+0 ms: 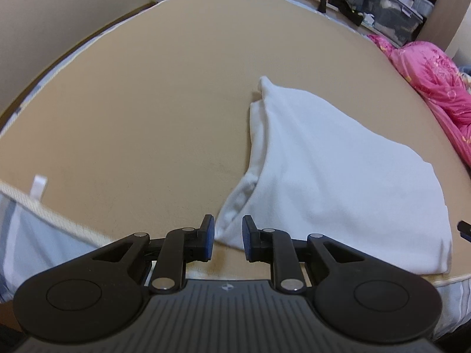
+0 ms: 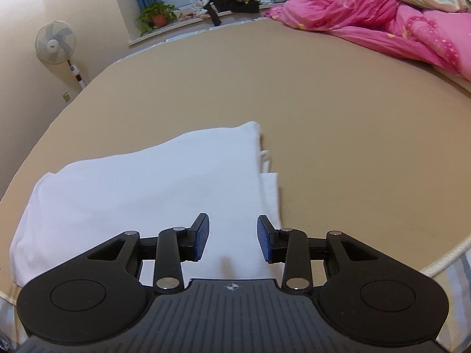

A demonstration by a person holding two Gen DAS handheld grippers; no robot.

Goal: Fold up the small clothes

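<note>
The folded white cloth (image 1: 323, 173) is lying near the bed (image 1: 147, 103) edge. The left gripper (image 1: 227, 238) and right gripper (image 2: 232, 242) are hanging open, holding nothing. Lots of bare bed is lying beyond.

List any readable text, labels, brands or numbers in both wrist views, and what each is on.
No readable text in either view.
Fan: small mark on the hub, too blurred to read.
White tag at the mattress edge: blank as seen.
Left gripper and right gripper: only a crosshair symbol on each body, no words.
</note>
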